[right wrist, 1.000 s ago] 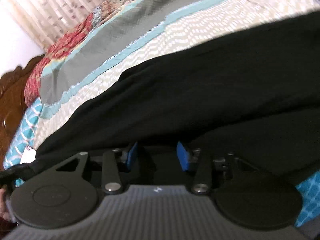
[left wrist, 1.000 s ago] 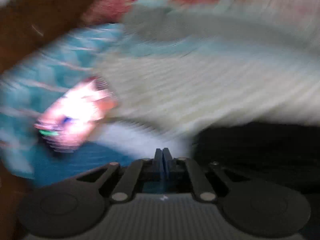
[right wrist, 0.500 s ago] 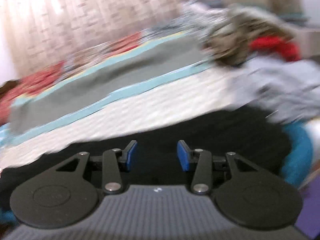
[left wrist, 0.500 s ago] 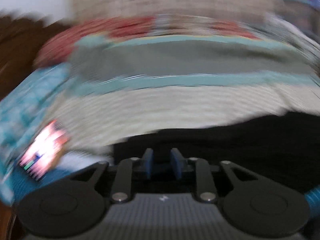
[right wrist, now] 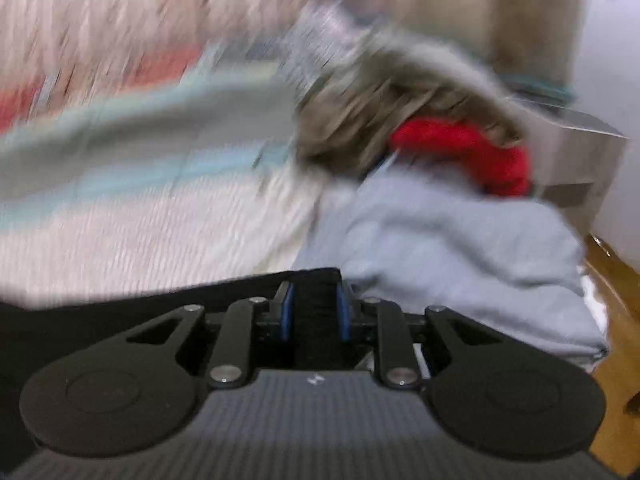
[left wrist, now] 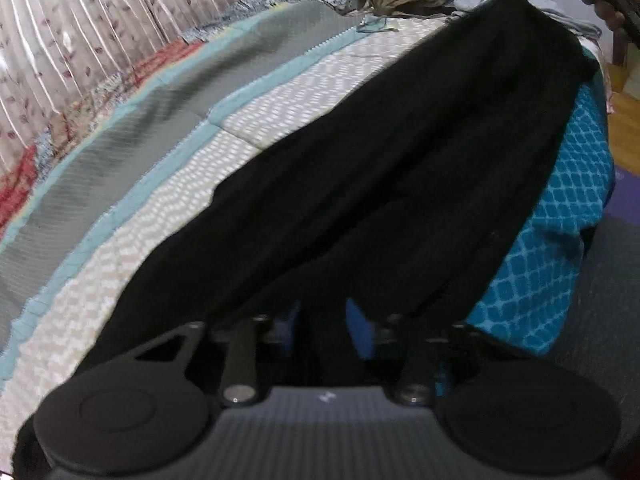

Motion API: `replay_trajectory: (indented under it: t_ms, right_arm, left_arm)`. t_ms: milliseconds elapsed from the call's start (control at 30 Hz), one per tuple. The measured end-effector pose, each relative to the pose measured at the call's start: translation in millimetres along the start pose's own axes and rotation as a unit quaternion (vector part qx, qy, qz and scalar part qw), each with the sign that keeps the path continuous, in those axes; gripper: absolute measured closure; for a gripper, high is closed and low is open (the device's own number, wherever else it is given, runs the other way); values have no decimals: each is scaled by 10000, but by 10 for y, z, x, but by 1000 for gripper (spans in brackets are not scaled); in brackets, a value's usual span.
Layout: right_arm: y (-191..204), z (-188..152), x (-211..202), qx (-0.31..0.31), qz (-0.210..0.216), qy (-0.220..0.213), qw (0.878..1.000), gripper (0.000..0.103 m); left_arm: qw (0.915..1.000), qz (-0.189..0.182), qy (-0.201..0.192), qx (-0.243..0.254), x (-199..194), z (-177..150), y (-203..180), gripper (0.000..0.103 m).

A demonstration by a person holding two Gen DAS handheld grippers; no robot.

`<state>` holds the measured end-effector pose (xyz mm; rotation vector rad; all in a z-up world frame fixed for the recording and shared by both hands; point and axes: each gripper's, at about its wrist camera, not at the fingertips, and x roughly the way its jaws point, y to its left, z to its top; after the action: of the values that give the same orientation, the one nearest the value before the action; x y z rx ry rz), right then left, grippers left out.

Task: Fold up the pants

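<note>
The left hand-held gripper (left wrist: 322,318) has opened wide over the black pants (left wrist: 400,160) on the bed (left wrist: 280,120), while the right hand-held gripper (right wrist: 312,312), now narrower, straddles their far end, suggesting regrasping.

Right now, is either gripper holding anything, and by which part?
Both straddle the black pants at opposite ends. Fabric lies between the right gripper fingers at an end edge and between the left gripper fingers; whether either is clamped cannot be told.
</note>
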<state>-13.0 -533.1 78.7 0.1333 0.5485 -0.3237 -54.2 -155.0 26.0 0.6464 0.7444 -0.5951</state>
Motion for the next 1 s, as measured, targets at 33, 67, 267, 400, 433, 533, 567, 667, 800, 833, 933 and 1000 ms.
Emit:
replay_trajectory:
  t_ms: [33, 67, 267, 400, 433, 533, 567, 667, 800, 833, 933, 1000]
  right_arm:
    - [-59, 21, 24, 201, -16, -16, 9998, 77]
    - [-90, 5, 114, 189, -66, 85, 9998, 77]
    - [-94, -205, 80, 124, 150, 86, 9998, 61]
    - [-403, -311, -298, 1190, 316, -260, 9920, 57]
    - [-472, -360, -366, 1376, 305, -278, 9896, 57]
    - [-613, -543, -527, 1857, 467, -230, 9812, 56]
    - [-645, -606, -569, 2000, 532, -202, 9781, 56]
    - [-652, -753, -632, 2297, 705, -109, 9706, 52]
    - [-626, -956, -612, 2758, 895, 119, 9570, 45]
    - [-644, -1000, -596, 2969, 1018, 136, 9494, 45]
    - [-691, -1122, -576, 3543, 1247, 64, 9268, 44]
    - [-691, -1107, -610, 3638, 1339, 20, 9218, 45]
  left_arm:
    - [10000, -16, 15, 6, 4, 25, -15, 85]
    - [10000, 1, 28, 42, 8, 40, -27, 85]
    - [9998, -154, 66, -61, -64, 58, -5, 100]
    - [9987, -498, -78, -61, -136, 25, -4, 100]
    - [9980, -618, -102, -35, -143, 23, -8, 100]
    - [9970, -757, -167, 68, -181, 35, -46, 100]
    - [9968, -776, -174, 40, -184, 48, -32, 100]
    - [9947, -966, -160, -312, -153, 137, 108, 100]
    - [9873, -1260, -61, -964, -96, 264, 300, 96]
    - [9850, -1304, -19, -1129, -67, 301, 339, 96]
    - [9751, -1480, 191, -1638, 73, 396, 401, 96]
    - [9665, -1619, 356, -1962, 166, 428, 473, 96]
